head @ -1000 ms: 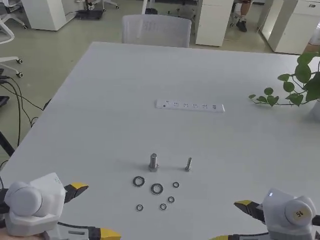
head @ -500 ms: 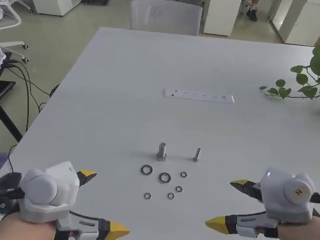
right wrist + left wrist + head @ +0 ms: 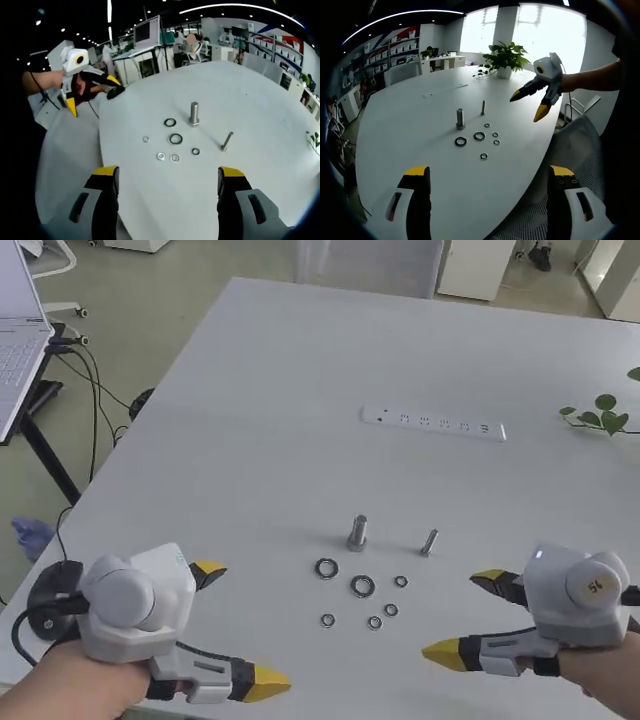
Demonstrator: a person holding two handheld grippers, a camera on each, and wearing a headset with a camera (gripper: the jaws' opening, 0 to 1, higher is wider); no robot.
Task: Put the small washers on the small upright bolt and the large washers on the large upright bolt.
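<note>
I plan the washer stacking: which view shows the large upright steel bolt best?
The right gripper view: the large upright steel bolt appears largest there, its wider base distinct. The head view shows the bolt smaller; the left gripper view shows it smaller too.

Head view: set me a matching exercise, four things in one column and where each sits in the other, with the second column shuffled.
Things
1. large bolt
2. small bolt
3. power strip
4. plant

Places
A. at the picture's right edge
B. left one of the standing pair
C. lying flat, farther off than both bolts
D. right one of the standing pair

Pairs: 1-B, 2-D, 3-C, 4-A
</note>
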